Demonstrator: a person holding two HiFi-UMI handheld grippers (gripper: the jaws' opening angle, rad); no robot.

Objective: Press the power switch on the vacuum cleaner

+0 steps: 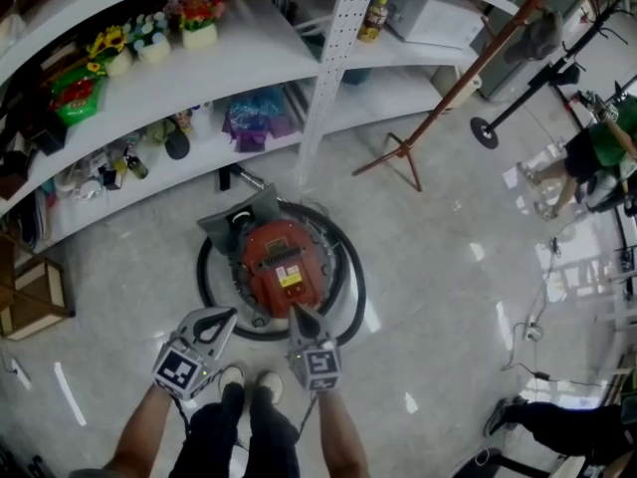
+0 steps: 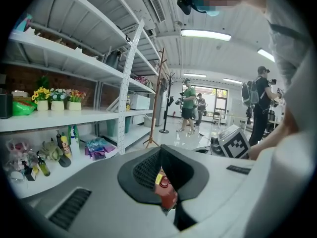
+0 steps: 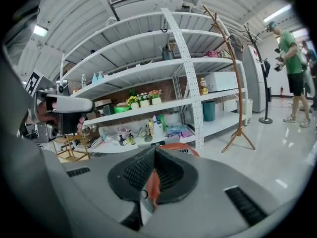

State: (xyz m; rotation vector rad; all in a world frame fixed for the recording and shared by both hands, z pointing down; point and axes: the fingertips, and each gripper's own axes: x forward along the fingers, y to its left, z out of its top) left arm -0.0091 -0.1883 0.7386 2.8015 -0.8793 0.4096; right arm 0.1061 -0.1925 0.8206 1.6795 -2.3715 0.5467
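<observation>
The round red vacuum cleaner (image 1: 282, 263) sits on the floor inside a ring of black hose (image 1: 353, 292). It has a yellow label on top and a grey part at its far left side. I cannot make out the power switch. My right gripper (image 1: 298, 313) is shut, its tip resting on the near edge of the red body. My left gripper (image 1: 223, 318) is also shut and sits just left of the vacuum, over the hose. A sliver of red vacuum (image 2: 166, 194) shows through the left gripper's (image 2: 166, 191) slit. The right gripper (image 3: 148, 188) shows the same red body (image 3: 153, 182).
White shelves (image 1: 249, 53) with flower pots, bottles and bags curve behind the vacuum. A wooden coat stand (image 1: 402, 152) and a black stand base (image 1: 485, 131) are at the right. A wooden crate (image 1: 30, 297) is at the left. People stand at the right edge, and my shoes (image 1: 249, 381) are below.
</observation>
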